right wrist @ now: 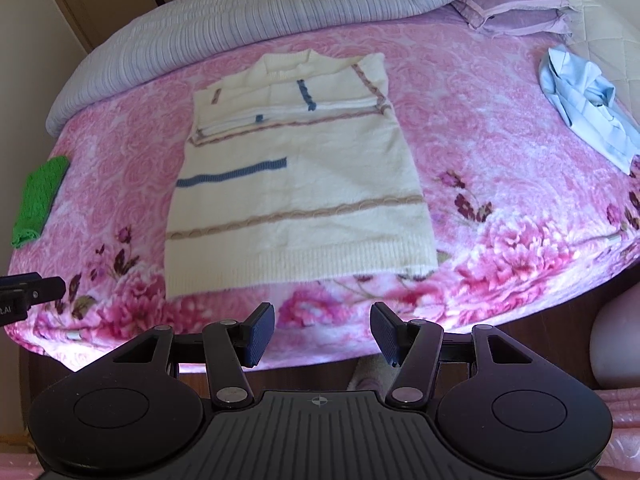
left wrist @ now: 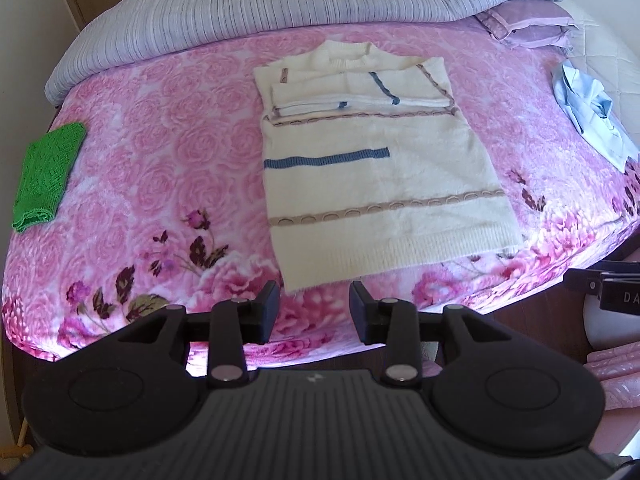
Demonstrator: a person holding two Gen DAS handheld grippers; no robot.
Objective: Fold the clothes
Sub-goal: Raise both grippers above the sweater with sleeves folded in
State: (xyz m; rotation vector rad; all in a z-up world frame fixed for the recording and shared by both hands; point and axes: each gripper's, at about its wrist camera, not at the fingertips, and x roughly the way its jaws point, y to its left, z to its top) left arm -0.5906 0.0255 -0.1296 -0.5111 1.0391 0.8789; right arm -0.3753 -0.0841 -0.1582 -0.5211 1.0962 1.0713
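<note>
A cream knit sweater (left wrist: 380, 184) with blue and tan stripes lies flat on the pink floral bed, both sleeves folded across its chest; it also shows in the right wrist view (right wrist: 296, 204). My left gripper (left wrist: 314, 312) is open and empty, just short of the hem's left corner. My right gripper (right wrist: 323, 334) is open and empty, just short of the hem's middle. The right gripper's tip shows at the right edge of the left wrist view (left wrist: 608, 284), and the left gripper's tip at the left edge of the right wrist view (right wrist: 28, 288).
A folded green knit (left wrist: 44, 176) lies at the bed's left edge. A crumpled light blue shirt (left wrist: 592, 112) lies at the right. A grey striped quilt (left wrist: 280, 4) and purple pillow (left wrist: 528, 28) line the far side. The pink blanket (left wrist: 160, 140) surrounds the sweater.
</note>
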